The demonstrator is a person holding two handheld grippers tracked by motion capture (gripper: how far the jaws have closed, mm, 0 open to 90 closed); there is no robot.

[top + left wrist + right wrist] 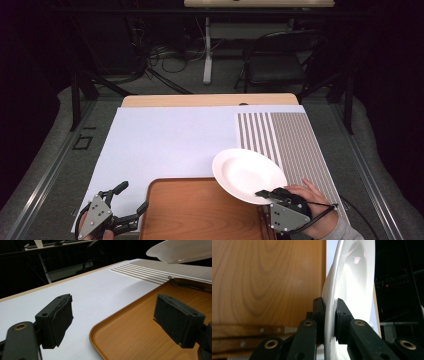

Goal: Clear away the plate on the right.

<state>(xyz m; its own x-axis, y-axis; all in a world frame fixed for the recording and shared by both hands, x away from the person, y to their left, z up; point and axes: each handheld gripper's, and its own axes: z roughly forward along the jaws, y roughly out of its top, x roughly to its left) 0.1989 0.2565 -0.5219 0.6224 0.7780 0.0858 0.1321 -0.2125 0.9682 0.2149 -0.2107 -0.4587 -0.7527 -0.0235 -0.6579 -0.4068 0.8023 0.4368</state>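
Note:
A white plate point(248, 175) hangs tilted over the back right corner of a brown wooden tray point(200, 210). My right gripper point(264, 193) is shut on its near rim. In the right gripper view the two jaws of that gripper point(329, 320) pinch the plate's point(352, 282) edge, with the tray point(267, 277) behind. My left gripper point(133, 196) is open at the tray's left front corner, holding nothing. In the left gripper view this gripper point(117, 320) straddles the tray's rim point(100, 327). A fork point(185, 285) lies on the tray's far side, under the plate point(182, 250).
A white mat point(170, 140) covers the table, with a striped placemat point(290, 140) at its right. Riveted cutlery handles point(249, 330) lie along the tray's edge near the right gripper. A chair point(280, 60) and a table leg point(207, 50) stand beyond the table.

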